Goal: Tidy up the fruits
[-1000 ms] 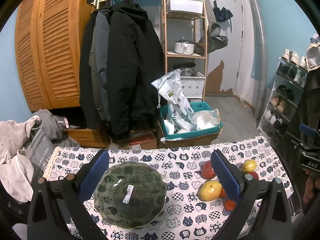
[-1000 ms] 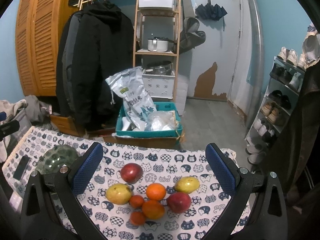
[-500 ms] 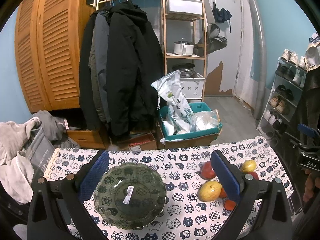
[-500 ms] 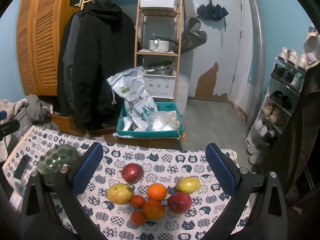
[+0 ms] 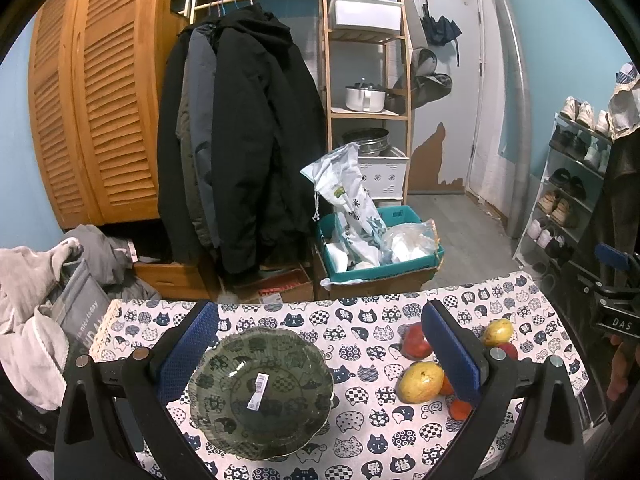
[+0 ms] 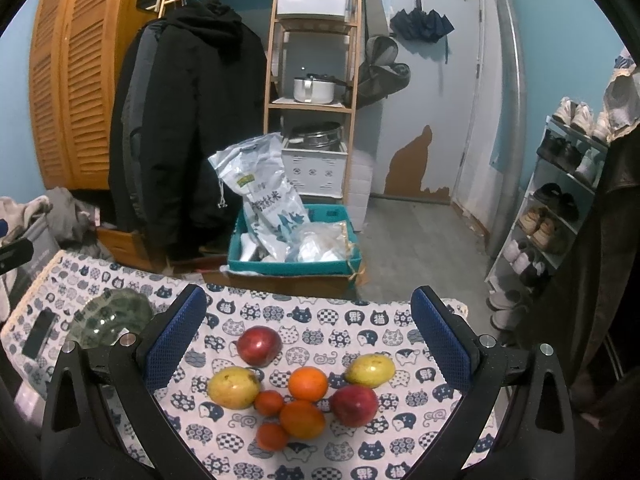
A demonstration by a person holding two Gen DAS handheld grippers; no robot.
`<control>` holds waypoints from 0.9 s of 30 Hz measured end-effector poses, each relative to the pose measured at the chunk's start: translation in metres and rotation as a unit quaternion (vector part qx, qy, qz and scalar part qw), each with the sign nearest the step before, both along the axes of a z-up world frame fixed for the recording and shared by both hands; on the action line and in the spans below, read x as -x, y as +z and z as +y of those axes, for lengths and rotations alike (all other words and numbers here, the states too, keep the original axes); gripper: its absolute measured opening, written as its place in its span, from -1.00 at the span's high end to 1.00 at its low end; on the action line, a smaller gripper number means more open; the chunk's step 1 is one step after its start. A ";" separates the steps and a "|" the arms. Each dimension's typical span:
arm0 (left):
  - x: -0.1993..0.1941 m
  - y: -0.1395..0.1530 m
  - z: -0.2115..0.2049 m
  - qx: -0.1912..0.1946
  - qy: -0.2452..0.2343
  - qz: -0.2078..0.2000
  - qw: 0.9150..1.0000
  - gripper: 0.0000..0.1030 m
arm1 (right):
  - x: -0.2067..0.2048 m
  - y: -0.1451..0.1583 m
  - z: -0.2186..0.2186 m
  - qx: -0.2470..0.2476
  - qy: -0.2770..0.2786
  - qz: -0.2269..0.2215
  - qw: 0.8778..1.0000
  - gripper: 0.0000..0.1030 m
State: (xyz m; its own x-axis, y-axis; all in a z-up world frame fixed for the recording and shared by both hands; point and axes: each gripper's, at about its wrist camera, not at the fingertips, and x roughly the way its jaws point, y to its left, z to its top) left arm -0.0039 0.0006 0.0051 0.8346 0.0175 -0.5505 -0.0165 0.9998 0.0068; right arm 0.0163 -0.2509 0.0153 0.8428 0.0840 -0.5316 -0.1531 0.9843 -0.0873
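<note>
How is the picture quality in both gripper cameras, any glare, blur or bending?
Left wrist view: sharp, dim indoor light, faint sheen on the green glass bowl, black corners. Right wrist view: also sharp, the wooden shelf unit bows from fisheye distortion, fruit pile evenly lit with soft shadows.

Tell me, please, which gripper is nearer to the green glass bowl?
Left. The left gripper hangs open directly over the green glass bowl, which sits between its fingers. The right gripper is open above the fruit pile, with the bowl off to its left.
</note>
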 end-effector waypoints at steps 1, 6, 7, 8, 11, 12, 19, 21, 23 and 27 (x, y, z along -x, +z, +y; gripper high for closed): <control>0.000 0.000 0.000 0.000 0.000 0.000 1.000 -0.99 | 0.000 0.000 0.000 0.000 0.000 0.000 1.000 -0.95; 0.000 0.000 0.000 0.001 0.000 0.001 1.000 -0.99 | -0.001 0.001 0.000 0.001 0.000 0.000 1.000 -0.95; 0.000 0.000 0.000 0.001 0.000 0.000 1.000 -0.99 | -0.001 0.001 0.000 0.000 0.001 -0.001 1.000 -0.95; 0.000 0.000 0.000 0.000 0.000 0.000 1.000 -0.99 | -0.001 0.002 -0.001 0.000 0.001 -0.001 1.000 -0.95; 0.000 0.000 -0.001 0.000 0.000 0.000 1.000 -0.99 | -0.002 0.004 -0.001 0.000 0.002 -0.003 1.000 -0.95; 0.000 0.000 -0.001 0.000 0.000 0.000 1.000 -0.99 | -0.002 0.005 -0.002 -0.001 0.003 -0.004 1.000 -0.95; 0.001 0.000 -0.001 0.003 -0.001 0.001 1.000 -0.99 | 0.000 0.006 -0.002 -0.007 0.005 -0.007 1.000 -0.95; 0.000 0.000 -0.001 0.002 0.000 0.001 1.000 -0.99 | 0.000 0.005 -0.002 -0.007 0.005 -0.007 1.000 -0.95; 0.001 0.000 -0.002 0.002 0.002 0.001 1.000 -0.99 | 0.000 0.004 -0.002 -0.010 0.005 -0.006 1.000 -0.95; 0.000 0.000 -0.002 0.003 0.002 0.001 1.000 -0.99 | 0.000 0.005 -0.002 -0.013 0.005 -0.007 1.000 -0.95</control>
State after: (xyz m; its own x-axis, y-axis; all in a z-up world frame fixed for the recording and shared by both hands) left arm -0.0043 -0.0016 0.0053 0.8335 0.0176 -0.5523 -0.0199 0.9998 0.0018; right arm 0.0160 -0.2534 0.0201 0.8491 0.1057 -0.5175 -0.1610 0.9849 -0.0630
